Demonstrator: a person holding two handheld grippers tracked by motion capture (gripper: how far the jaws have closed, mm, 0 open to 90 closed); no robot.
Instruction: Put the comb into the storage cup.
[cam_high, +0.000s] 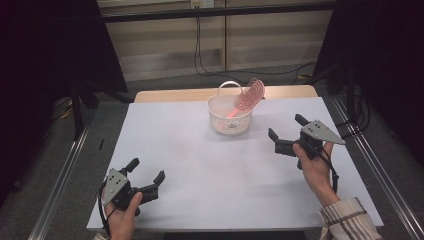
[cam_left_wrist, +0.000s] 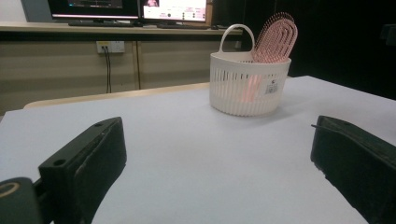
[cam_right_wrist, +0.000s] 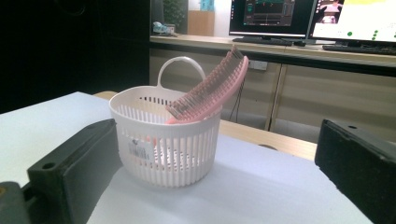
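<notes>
A small white slatted basket (cam_high: 224, 123) (cam_left_wrist: 233, 88) (cam_right_wrist: 140, 140) with a loop handle stands on the white table top (cam_high: 200, 160), toward the far middle. A pink hairbrush (cam_high: 248, 96) (cam_left_wrist: 275, 39) (cam_right_wrist: 210, 91) leans in it, head sticking up over the rim. My left gripper (cam_high: 146, 176) (cam_left_wrist: 219, 168) rests low at the near left, open, nothing between its jaws, far from the basket. My right gripper (cam_high: 286, 127) (cam_right_wrist: 215, 172) is open at the right, a short way from the basket and pointing at it.
The white top lies on a wooden table (cam_high: 175, 94) whose far edge shows behind the basket. Metal rails (cam_high: 65, 165) run along both sides. Cables (cam_high: 200, 55) hang by the wall behind. Monitors (cam_right_wrist: 275, 16) sit on a back counter.
</notes>
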